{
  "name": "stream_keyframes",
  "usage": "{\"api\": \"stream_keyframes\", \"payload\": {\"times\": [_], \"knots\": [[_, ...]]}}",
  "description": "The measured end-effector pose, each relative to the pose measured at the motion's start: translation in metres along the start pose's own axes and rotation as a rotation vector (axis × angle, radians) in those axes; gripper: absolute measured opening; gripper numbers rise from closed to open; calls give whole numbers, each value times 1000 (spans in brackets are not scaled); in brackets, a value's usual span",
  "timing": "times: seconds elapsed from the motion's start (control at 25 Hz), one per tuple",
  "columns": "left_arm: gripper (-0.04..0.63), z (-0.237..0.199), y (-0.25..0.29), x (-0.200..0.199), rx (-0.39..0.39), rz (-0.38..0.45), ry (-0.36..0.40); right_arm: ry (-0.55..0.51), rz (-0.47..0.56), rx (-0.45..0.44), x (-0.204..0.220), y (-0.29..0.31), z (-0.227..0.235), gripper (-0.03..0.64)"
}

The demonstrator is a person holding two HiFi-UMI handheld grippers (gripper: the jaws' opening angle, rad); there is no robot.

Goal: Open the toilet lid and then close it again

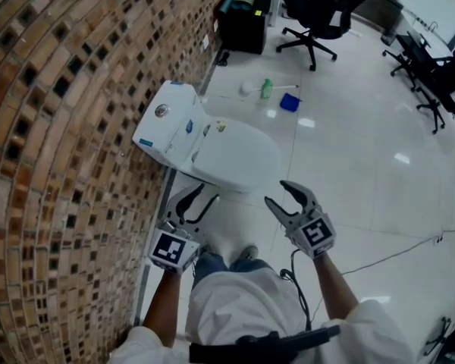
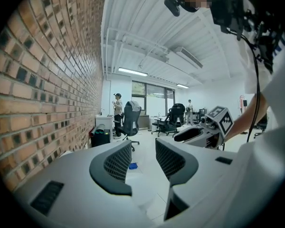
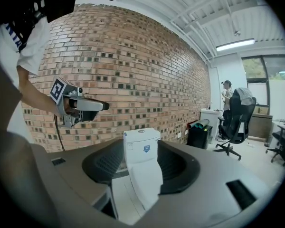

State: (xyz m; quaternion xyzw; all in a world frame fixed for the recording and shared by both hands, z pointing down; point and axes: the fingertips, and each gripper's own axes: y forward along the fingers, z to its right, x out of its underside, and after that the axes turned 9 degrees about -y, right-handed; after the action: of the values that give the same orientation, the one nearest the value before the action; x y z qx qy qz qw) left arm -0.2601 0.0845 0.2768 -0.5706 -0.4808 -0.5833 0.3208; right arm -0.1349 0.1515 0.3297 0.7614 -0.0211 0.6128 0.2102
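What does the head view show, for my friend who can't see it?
A white toilet with its lid shut stands against a brick wall. A person looks down at it, holding a left tool and a right tool short of it, both open and empty. Office chairs stand farther off.

The white toilet [image 1: 183,139] sits just left of centre in the head view, its boxy tank [image 1: 167,131], with a round chrome button [image 1: 161,111] and blue stickers [image 1: 189,126], at the upper left end, while the oval toilet lid [image 1: 239,156] lies shut and flat, reaching toward the lower right.
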Motion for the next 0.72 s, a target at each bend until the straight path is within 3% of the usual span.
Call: {"api": "stream_keyframes", "payload": {"times": [0.28,0.52,0.72], "knots": [[155,-22,14,8,-39,-30,-3,-68,-26,-87,3,26,26,229],[155,-95,44,14,-153,4,-32,-146,-54,-191,-6,99,70,229],[155,-143,80,-3,-228,16,-29,-228,-47,-298,-33,159,115,229]]}}
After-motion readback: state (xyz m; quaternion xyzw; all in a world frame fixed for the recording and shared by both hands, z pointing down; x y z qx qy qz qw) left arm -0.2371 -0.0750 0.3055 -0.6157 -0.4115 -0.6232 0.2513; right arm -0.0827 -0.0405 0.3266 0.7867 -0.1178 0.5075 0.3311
